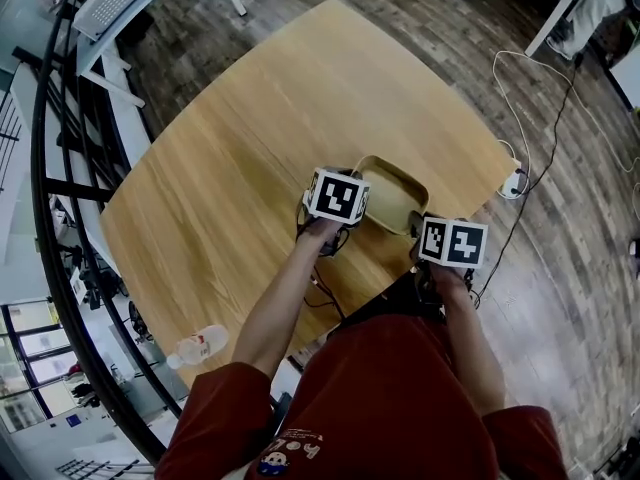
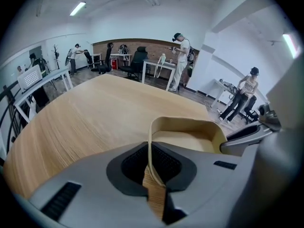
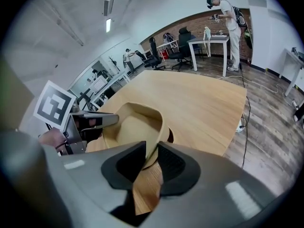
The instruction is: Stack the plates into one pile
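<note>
Left gripper view: the plate (image 2: 187,139) rim is pinched by the narrow jaws of the left gripper (image 2: 151,171), likely to steady it. The opposite rim is flanked, not pressed, by the half-parted jaws of the right gripper (image 3: 151,164). The plate is found at the near table (image 2: 90,113) edge.

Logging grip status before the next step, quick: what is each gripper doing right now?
Left gripper: closed on the rim of the plate.
Right gripper: open, with the plate's rim between its jaws but not clamped.
</note>
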Demonstrator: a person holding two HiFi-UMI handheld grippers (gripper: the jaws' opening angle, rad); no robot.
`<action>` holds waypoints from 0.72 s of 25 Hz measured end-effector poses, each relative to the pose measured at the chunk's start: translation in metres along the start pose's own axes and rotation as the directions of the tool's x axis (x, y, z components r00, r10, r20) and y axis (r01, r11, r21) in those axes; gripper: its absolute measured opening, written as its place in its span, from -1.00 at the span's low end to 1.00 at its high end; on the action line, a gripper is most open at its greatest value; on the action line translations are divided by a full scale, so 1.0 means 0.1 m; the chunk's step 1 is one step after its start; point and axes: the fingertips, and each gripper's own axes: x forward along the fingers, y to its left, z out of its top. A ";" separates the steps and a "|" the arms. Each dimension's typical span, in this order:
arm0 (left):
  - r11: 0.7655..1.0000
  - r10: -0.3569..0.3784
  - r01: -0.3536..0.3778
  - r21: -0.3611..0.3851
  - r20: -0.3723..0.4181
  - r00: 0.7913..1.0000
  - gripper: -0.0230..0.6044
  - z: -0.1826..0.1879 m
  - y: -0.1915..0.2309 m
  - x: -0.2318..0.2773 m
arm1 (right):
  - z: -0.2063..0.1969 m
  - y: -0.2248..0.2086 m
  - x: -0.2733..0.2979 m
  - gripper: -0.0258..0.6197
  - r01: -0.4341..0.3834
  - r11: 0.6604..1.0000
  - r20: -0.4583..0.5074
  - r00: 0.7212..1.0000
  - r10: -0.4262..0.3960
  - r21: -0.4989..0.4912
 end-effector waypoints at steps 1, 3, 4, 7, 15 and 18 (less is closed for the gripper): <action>1.000 0.002 -0.002 0.009 -0.008 1.000 -0.85 0.00 0.01 0.02 | -0.01 0.00 0.01 -0.64 -0.002 1.000 -0.003 1.000 0.002 0.004; 1.000 -0.002 0.003 0.023 -0.019 1.000 -0.85 0.01 0.00 0.06 | -0.02 -0.01 0.03 -0.64 -0.006 1.000 -0.009 1.000 0.006 0.009; 1.000 -0.008 0.009 0.029 -0.025 1.000 -0.85 0.02 -0.02 0.07 | -0.03 -0.01 0.03 -0.63 -0.007 1.000 -0.012 1.000 0.007 0.010; 0.998 -0.017 0.019 0.054 -0.040 0.999 -0.84 0.02 -0.07 0.08 | -0.06 -0.01 0.05 -0.62 -0.008 1.000 -0.021 1.000 0.008 0.015; 0.994 -0.002 0.006 0.107 -0.040 0.999 -0.84 0.07 -0.10 0.15 | -0.05 -0.05 0.06 -0.61 -0.003 0.999 -0.006 1.000 0.004 0.036; 0.994 -0.007 0.011 0.104 -0.031 0.999 -0.84 0.13 -0.12 0.16 | -0.01 -0.08 0.04 -0.61 0.007 0.999 0.016 1.000 -0.007 0.038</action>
